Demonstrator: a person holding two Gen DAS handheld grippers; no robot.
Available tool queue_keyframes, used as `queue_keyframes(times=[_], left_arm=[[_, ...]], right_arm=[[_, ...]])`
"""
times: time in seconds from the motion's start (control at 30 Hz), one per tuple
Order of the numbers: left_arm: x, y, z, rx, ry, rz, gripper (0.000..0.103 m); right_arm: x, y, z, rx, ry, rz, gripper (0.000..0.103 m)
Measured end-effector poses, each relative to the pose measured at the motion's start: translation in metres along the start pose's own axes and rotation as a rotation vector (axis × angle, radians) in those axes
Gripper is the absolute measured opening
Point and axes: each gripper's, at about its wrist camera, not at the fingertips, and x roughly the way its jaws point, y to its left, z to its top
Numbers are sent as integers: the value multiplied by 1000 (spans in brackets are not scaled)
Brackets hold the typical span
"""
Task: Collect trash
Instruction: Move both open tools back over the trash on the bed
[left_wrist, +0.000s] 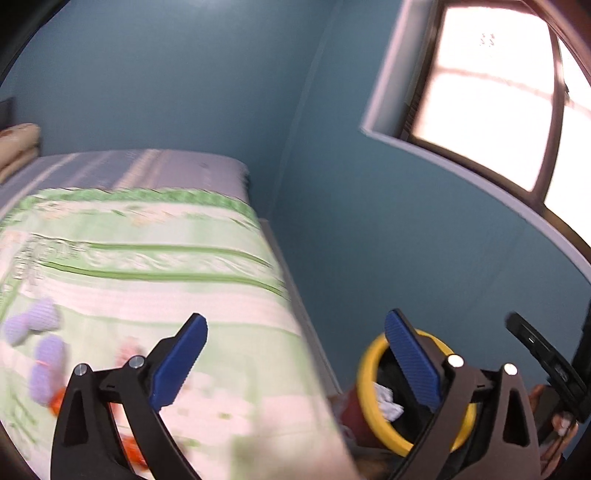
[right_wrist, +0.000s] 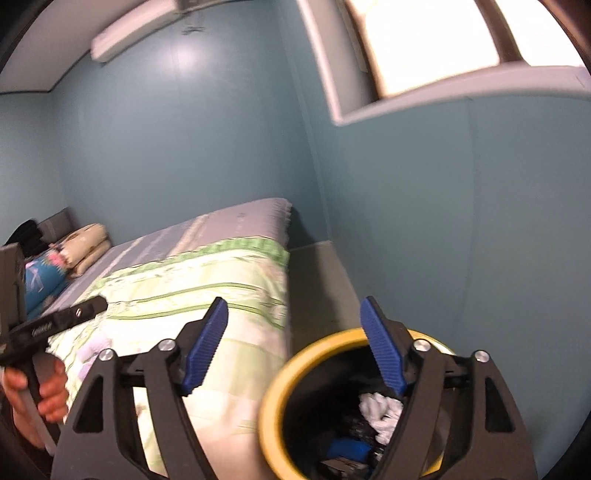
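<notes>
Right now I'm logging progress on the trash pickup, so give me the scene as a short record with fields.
left gripper: jaws open, empty
right gripper: jaws open, empty, above the bin
bin: yellow-rimmed, on the floor beside the bed
in bin: crumpled white paper, a blue item
bed: green patterned cover
still on bed: orange scraps, lilac pieces, blurred

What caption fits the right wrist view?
Open right gripper above yellow-rimmed bin holding crumpled tissue, beside the bed.
</notes>
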Motion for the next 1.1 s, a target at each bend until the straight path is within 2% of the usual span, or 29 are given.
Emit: queue_keyframes(times=[0.23, 0.37, 0.57, 0.87, 1.1], left_arm=[[-46, 84, 18, -69, -64, 153, 95], [-68, 126, 20, -100, -77, 239, 95], [-91, 185, 14, -154, -74, 326, 95], [-87, 250, -6, -226, -36, 420, 95], [-65, 298, -23, -261, 11, 468, 95]], right_arm=[[1, 72, 1, -108, -19, 152, 85], [3, 108, -2, -148, -3, 213, 87], [13, 164, -17, -227, 35, 308, 89], [34, 231, -67, -369, 128, 452, 93], [73, 258, -108, -458, 238, 501, 95]])
